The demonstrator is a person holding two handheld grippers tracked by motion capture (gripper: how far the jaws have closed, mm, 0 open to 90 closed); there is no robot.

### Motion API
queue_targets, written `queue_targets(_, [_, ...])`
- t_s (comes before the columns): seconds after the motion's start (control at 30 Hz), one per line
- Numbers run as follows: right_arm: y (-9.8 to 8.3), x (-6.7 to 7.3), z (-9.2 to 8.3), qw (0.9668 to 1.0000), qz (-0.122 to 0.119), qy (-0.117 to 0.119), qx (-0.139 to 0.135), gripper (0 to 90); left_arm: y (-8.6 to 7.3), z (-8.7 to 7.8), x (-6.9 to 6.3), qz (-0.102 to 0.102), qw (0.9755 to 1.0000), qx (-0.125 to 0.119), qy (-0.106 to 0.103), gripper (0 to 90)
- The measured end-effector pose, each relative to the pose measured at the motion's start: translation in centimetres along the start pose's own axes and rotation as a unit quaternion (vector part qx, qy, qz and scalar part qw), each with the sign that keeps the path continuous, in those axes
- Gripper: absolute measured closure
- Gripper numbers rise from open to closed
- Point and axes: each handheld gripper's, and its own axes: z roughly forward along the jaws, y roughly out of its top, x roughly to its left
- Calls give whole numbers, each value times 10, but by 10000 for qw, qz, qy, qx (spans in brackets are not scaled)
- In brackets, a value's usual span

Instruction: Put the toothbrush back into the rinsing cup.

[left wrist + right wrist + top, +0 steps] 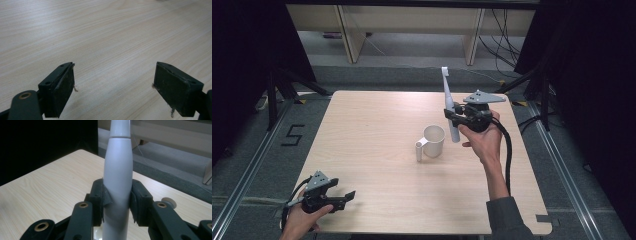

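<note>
My right gripper (451, 116) is shut on a white electric toothbrush (449, 102), held nearly upright above the table with its head pointing up. In the right gripper view both black pads clamp the toothbrush's (118, 177) thick body. A white mug (433, 141) with its handle to the left stands on the table just below and left of the toothbrush's lower end. At the near left corner my left gripper (347, 198) rests low over the wood. Its jaws stand wide apart in the left gripper view (113, 85), with only bare tabletop between them.
The light wooden table (372, 135) has a notch at its near right corner. Black curtains hang on both sides. Desk legs and loose cables show on the grey floor beyond the far edge. A floor mark "5" lies left of the table.
</note>
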Motion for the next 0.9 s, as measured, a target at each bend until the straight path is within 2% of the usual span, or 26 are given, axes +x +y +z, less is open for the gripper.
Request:
queue_targets(0.17, [5,9,17,9999,96,111,-35,672,0,0,1,17,10000,21,-17,164])
queue_targets(0.23, [8,11,23,9999,34,136,-14,672,-1,1,0,-3,10000,-35,-3,164])
queue_targets(0.27, [10,12,27,9999,16,122,-7,672,-1,2,-2,-108,9999,-123,-12,164])
queue_targets(0.3, [11,13,30,9999,-29,128,-10,672,-1,2,-1,-91,9999,-118,-16,164])
queue_targets(0.43, [12,18,45,9998,37,190,-27,672,-1,0,-2,-122,9999,-83,31,164])
queue_targets(0.47, [12,17,48,9998,-16,192,-16,672,-1,0,-1,-136,9998,-112,-22,164])
queue_targets(0.5, [12,20,52,9998,85,198,7,672,-1,0,-1,-142,9998,-116,-18,164])
queue_targets(0.53, [12,19,54,9997,60,242,32,672,-1,0,0,-102,9999,-106,-20,164])
queue_targets(0.6, [12,20,59,9998,37,174,48,672,-1,-1,-1,-114,9999,-101,-12,164])
queue_targets(0.67, [11,22,64,9997,101,223,93,672,-2,0,-1,-131,9997,-196,-3,164])
queue_targets(0.73, [10,21,67,9998,38,192,99,672,-1,-1,-1,-136,9998,-159,-16,164])
queue_targets(0.87, [7,20,73,9996,141,185,154,672,-1,-1,-1,-114,9998,-137,-18,164])
queue_targets(0.9, [6,18,74,9998,27,133,133,672,-2,-1,-1,-128,9998,-161,-6,164])
